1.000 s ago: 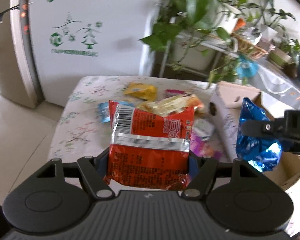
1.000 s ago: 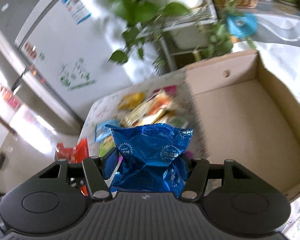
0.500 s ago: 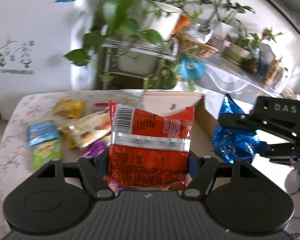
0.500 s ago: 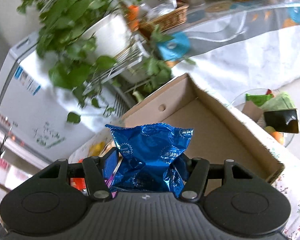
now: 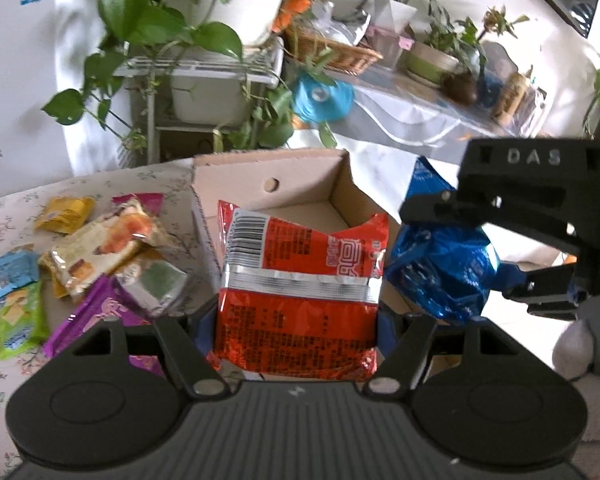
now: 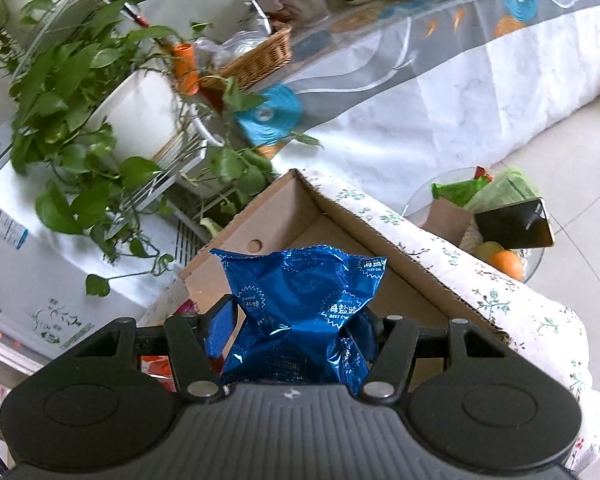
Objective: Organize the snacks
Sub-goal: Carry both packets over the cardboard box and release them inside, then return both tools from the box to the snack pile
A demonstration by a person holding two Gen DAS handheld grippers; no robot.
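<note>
My left gripper is shut on a red snack bag, held upright just in front of the open cardboard box. To its right, my right gripper carries a crumpled blue snack bag over the box's near right side. In the right wrist view the right gripper has the blue snack bag between its pads; its jaws are opening, with the pads still on the bag. The cardboard box lies beneath, and what shows of its floor is bare.
Loose snacks lie on the flowered tablecloth left of the box: a yellow pack, a pale orange pack, a purple pack, a green pack. A plant stand rises behind. A glass side table with fruit stands to the right.
Both grippers swung right, away from the fridge side, with their bags. The box now sits straight ahead of the red bag, and the blue bag hangs over it.
</note>
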